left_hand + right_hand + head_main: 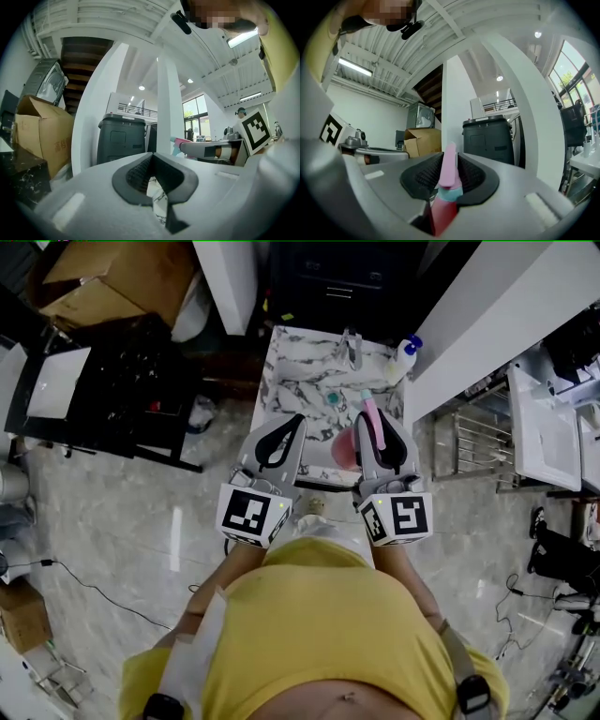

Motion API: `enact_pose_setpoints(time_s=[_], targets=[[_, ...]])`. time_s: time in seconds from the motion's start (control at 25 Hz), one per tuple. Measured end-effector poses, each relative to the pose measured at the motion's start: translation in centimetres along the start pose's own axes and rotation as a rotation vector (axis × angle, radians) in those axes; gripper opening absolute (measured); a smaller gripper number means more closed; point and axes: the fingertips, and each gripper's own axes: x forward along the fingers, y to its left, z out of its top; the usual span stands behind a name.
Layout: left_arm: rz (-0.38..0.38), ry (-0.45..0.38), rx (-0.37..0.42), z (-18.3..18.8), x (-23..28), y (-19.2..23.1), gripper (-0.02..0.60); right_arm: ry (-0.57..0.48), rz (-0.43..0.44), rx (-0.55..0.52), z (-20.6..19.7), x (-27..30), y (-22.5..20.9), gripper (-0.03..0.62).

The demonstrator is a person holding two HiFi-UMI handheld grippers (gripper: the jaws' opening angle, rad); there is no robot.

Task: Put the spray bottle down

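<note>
The pink spray bottle (349, 452) with a teal collar sits between the jaws of my right gripper (376, 420), which is shut on it. In the right gripper view the spray bottle (445, 206) hangs below the pads and its pink trigger head sticks up between them; my right gripper (450, 160) points level. My left gripper (294, 420) is beside it, shut with nothing in it. In the left gripper view the pads of my left gripper (152, 158) meet. Both point toward a small marble-topped table (291, 381) just ahead.
On the marble table stand a metal tap-like piece (352, 348), a white bottle with a blue cap (404, 358) and a small teal object (332, 398). A black desk (112, 390) and cardboard box (112, 277) lie left, a metal rack (478, 439) right, a dark bin (121, 138) behind.
</note>
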Motion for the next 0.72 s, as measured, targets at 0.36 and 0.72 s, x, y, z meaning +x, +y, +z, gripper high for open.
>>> enact_pose_setpoints(time_s=[0.36,0.72], targets=[[0.043,0.008,0.006,-0.6,6.7,2.5,0.005,0.010,0.074,0.008,-1.0,6.0,-3.7,0.092],[0.037,0.024,0.002,-1.6,10.7,4.3,0.005,0.004,0.091,0.006,-1.8,10.4,-5.7,0.092]])
